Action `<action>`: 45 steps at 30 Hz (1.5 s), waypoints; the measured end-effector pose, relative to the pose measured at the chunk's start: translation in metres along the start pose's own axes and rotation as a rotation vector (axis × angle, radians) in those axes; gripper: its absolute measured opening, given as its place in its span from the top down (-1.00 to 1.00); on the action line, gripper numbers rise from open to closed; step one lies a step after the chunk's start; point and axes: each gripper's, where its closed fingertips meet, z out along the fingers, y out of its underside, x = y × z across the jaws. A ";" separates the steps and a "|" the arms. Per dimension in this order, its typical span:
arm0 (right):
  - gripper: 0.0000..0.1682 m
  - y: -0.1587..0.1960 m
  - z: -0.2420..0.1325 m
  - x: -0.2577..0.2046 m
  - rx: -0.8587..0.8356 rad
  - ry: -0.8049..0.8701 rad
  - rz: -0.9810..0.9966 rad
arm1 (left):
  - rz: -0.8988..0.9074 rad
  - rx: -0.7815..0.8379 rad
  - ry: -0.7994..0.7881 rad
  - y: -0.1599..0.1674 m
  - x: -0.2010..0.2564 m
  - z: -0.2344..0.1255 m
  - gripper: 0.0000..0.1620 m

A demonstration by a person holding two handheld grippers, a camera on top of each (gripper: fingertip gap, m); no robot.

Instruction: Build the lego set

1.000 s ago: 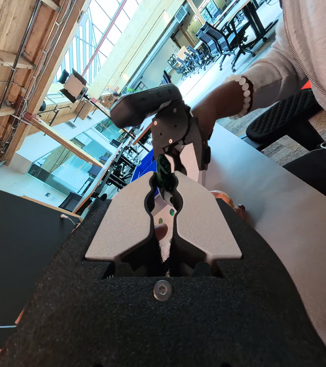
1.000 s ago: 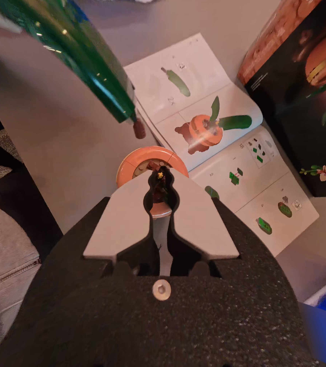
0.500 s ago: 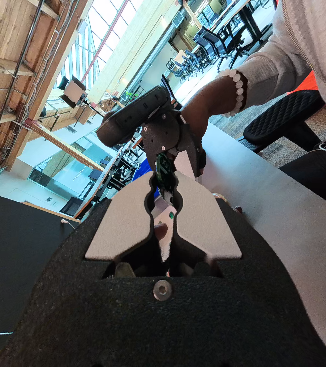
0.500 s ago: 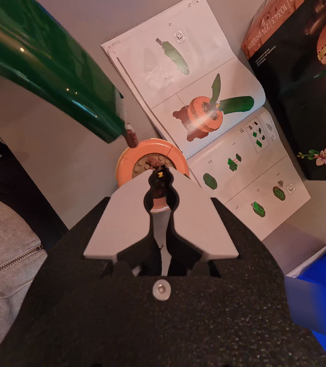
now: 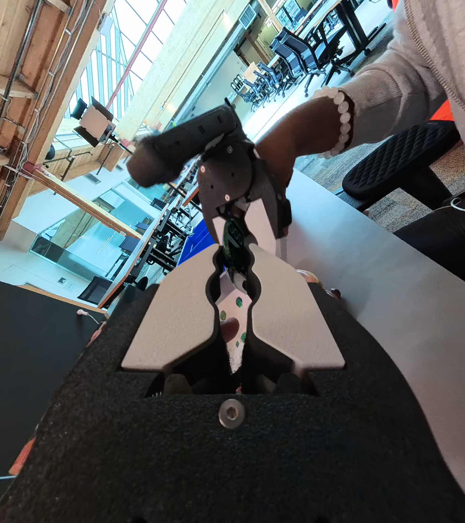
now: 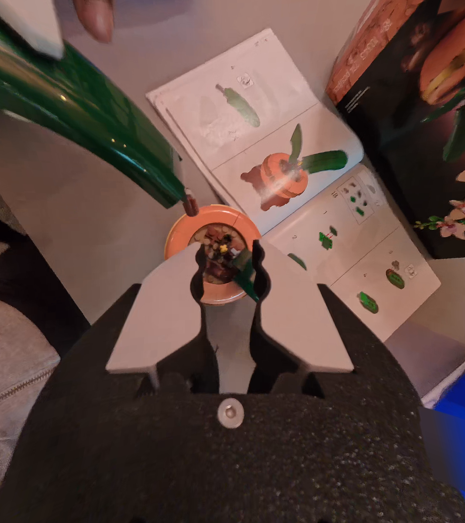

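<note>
Right wrist view: left tongs (image 6: 36, 48) are pinching a big green leaf (image 6: 89, 124), light, stiff, glossy; right tongs (image 6: 227, 254) are hanging half-open over the orange pot (image 6: 214, 216) at 12 o'clock; grip the leaf mid-blade.

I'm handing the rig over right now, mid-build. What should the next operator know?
Left claw: shut on the large green leaf; its brown peg hangs at the rim of the orange pot, not yet plugged in.
Right claw: open above the pot, holding nothing.
Done: the pot is assembled, and a small green leaf stands in its brown centre.
Left to do: seat the large leaf in the pot as pictured in the open instruction booklet beside it, then do the following steps.
</note>
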 end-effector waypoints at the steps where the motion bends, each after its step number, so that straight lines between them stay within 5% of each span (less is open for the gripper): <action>1: 0.63 -0.005 -0.007 0.004 0.054 0.011 0.009 | -0.007 -0.004 0.005 0.002 0.001 0.001 0.84; 8: 0.68 -0.004 -0.053 0.015 0.291 0.000 0.081 | -0.076 -0.044 0.047 0.025 0.008 0.011 0.84; 27: 0.70 0.011 -0.048 0.001 0.294 -0.053 0.088 | -0.063 -0.090 0.105 0.037 0.022 0.023 0.84; 38: 0.73 -0.008 -0.018 -0.011 0.132 0.005 -0.271 | -0.103 -0.098 0.224 0.037 0.022 0.026 0.84; 45: 0.88 -0.014 -0.009 -0.012 0.135 0.033 -0.274 | -0.121 -0.129 0.332 0.037 0.019 0.032 0.84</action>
